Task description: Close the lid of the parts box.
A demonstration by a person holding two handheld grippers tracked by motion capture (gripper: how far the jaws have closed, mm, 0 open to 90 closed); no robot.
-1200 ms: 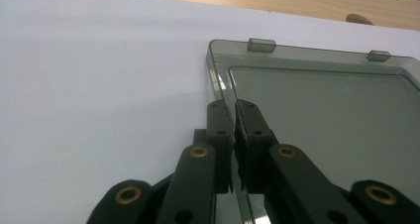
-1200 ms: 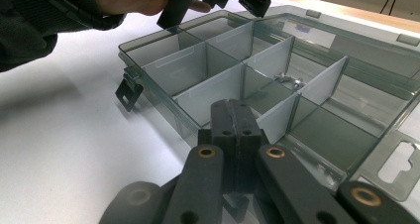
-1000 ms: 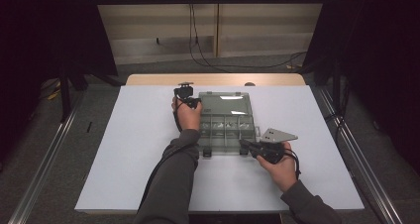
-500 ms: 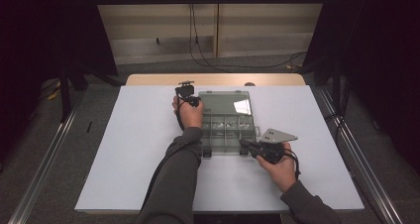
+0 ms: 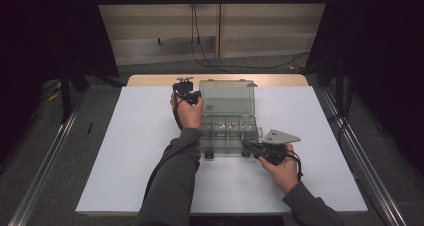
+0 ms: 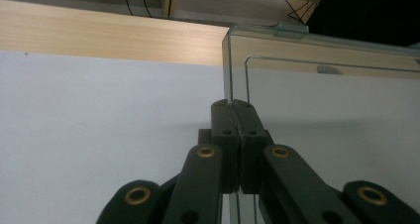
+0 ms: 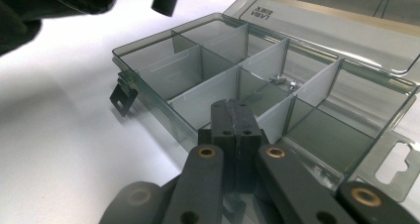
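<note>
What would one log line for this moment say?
left gripper: shut on lid edge, lid open | right gripper: shut on compartment box front wall | screws inside

High view looks down; both gripper views closely share the organizer box.

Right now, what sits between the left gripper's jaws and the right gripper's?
In the high view, the open organizer box fills that stretch: the left gripper pinches its raised clear lid, and the right gripper clamps the tray's near wall.
</note>
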